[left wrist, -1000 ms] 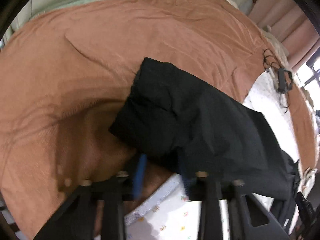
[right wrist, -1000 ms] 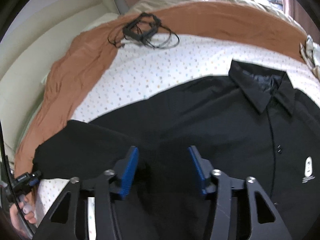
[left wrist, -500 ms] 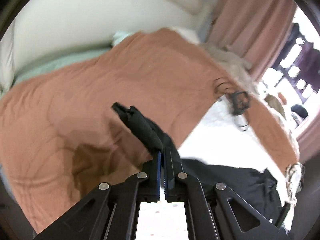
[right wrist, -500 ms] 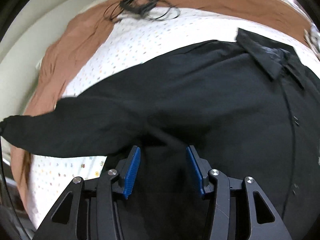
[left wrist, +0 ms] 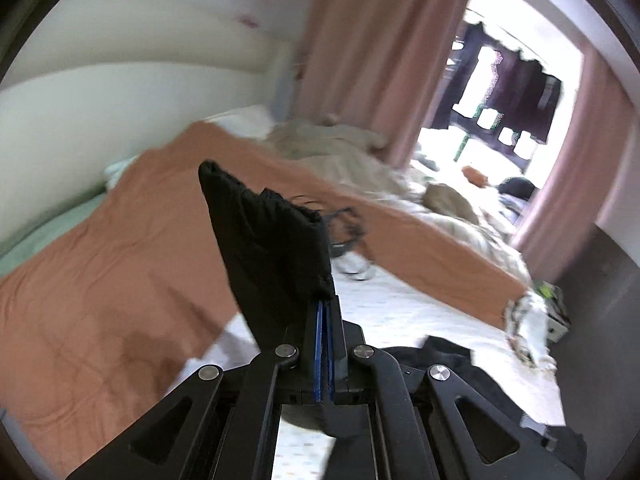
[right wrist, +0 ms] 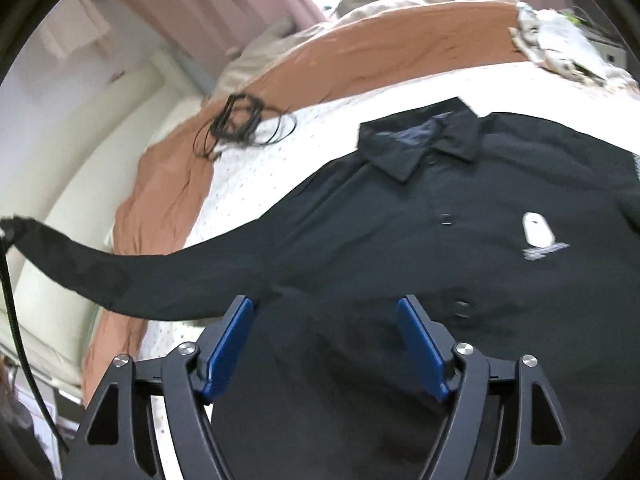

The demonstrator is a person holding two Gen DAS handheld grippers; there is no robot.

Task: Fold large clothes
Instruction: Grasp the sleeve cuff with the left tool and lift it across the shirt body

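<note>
Left claw (left wrist: 325,312): its 2 blue pads are pressed together on the cuff end of the black sleeve (left wrist: 272,248). The claw points slightly downward, over the bed (left wrist: 384,308). The pinched fabric stands up from the pad tips toward the upper left of the left wrist frame, clear of the orange blanket (left wrist: 120,264) behind it.

Right claw (right wrist: 326,344): the jaws stand wide and are opening. The pads do not press on anything; the claw tilts steeply down over the lower front of the black shirt (right wrist: 460,248), at the lower centre of the right wrist frame.

Shirt position: it lies front side up on the dotted white sheet (right wrist: 280,160), collar (right wrist: 420,140) at the upper centre, white chest logo (right wrist: 538,232) at the right. 1 sleeve stretches from the shoulder to the left edge of the frame, lifted off the sheet.

A bundle of black cable (right wrist: 240,124) lies on the sheet at the upper left, at the blanket edge.
</note>
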